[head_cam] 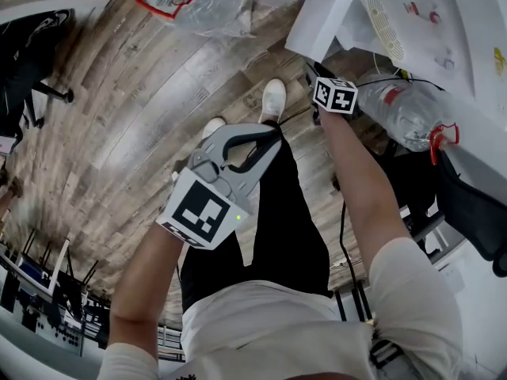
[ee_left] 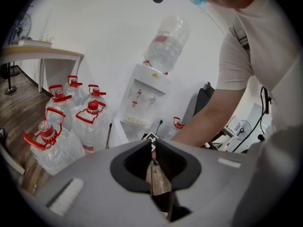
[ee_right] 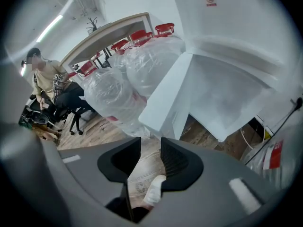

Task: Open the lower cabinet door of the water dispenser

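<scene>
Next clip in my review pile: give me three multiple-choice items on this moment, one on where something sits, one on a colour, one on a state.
1. Where does the large bottle sit?
A) on top of the white dispenser
B) on a shelf
C) on a chair

2. What colour are the caps of the clustered jugs?
A) blue
B) red
C) green

3. How do the right tongs stand?
A) jaws apart, nothing between them
B) shut on a door edge
C) shut on a jug handle

Answers: 1 A, the left gripper view shows it standing on the dispenser; 2 B, every cap and handle there is red; 3 A, the right gripper view shows a clear gap.
</scene>
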A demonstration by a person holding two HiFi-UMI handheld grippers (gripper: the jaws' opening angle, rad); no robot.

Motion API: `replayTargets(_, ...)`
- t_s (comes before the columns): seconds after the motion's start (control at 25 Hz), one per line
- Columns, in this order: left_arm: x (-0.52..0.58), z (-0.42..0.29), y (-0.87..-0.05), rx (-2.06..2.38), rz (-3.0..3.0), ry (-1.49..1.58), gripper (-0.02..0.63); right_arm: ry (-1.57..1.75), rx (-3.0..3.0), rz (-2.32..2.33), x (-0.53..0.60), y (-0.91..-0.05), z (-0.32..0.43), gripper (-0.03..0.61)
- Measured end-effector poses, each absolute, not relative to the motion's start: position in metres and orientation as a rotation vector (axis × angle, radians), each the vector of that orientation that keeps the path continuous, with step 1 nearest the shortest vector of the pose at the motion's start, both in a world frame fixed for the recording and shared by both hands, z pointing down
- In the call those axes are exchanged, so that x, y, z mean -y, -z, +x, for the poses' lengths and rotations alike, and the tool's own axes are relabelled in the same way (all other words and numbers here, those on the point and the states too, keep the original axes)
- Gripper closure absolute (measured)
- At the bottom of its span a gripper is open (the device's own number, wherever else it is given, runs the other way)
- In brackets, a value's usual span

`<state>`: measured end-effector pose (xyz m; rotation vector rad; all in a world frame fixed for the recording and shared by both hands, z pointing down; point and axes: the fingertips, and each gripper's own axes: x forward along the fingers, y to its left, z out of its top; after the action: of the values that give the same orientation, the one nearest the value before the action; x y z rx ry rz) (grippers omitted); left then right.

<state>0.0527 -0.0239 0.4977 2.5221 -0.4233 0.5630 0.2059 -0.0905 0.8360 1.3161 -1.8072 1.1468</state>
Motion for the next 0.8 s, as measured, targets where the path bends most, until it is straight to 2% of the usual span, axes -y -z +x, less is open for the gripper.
replayTargets(0.4,0.025,0.021,-0.497,0.522,2.487,-0.538,0.557,-1.09,1.906,1.177,0.128,-0.835,0.135,0.471)
replayTargets(0.8,0.025,-0.01,-0.499,0.622,2.422,-0.512,0.558,-0.998,1.947,1.105,0.16,-0.835,0.099,0.471)
